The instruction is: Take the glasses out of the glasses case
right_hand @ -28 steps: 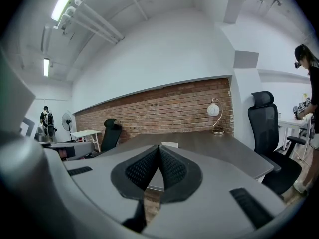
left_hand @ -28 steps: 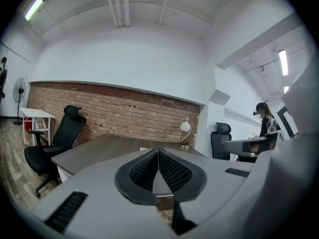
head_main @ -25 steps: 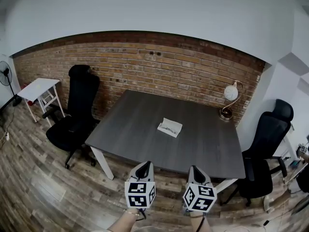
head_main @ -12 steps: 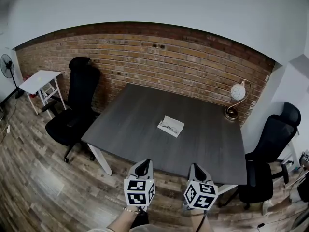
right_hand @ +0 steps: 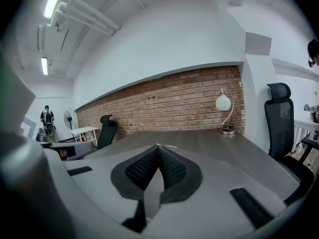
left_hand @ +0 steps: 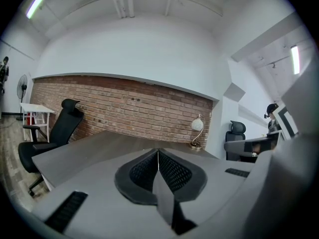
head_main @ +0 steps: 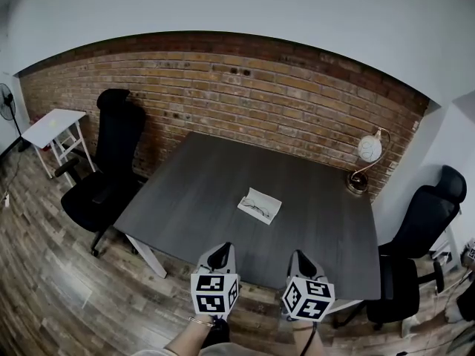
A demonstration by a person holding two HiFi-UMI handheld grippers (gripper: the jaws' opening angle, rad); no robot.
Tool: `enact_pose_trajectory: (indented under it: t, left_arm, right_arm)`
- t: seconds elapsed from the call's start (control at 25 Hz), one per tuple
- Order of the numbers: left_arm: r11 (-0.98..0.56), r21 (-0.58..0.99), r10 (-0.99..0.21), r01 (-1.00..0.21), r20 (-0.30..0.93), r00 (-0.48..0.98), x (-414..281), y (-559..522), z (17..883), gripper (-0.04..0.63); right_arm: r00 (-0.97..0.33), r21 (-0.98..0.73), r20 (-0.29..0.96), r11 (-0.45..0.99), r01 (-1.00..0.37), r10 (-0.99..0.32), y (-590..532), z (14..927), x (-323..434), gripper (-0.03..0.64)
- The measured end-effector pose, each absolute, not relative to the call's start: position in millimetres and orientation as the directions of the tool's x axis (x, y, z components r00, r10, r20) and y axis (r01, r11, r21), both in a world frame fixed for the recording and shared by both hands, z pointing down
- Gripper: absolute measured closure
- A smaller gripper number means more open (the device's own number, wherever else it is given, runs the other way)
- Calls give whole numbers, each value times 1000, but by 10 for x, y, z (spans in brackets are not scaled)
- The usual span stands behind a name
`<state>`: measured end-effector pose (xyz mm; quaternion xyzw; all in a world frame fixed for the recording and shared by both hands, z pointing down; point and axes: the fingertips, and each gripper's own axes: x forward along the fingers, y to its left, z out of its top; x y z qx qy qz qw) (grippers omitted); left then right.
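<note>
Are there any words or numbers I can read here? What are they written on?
There is no text anywhere that can be read.
Cubes on the left gripper and right gripper: black-and-white square patterns only, no letters or numbers.
Glasses case on the table: too small to tell whether it has any print.

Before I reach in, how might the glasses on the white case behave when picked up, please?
The glasses look thin-framed, so probably light and easily bent. They lie on the flat white case, which may slide on the smooth table if nudged.
</note>
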<state>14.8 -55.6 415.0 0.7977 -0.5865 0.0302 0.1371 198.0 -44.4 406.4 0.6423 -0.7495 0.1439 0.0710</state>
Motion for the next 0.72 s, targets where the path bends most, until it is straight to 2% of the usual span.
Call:
enact_pose_trajectory:
  t: [0.72]
  left_arm:
    - [-361,162,-897,-918,210,389,295,-2214,4033,575]
  right_arm:
    - [-102,-131,294,66,-989,-950,-1966,3978,2074,584]
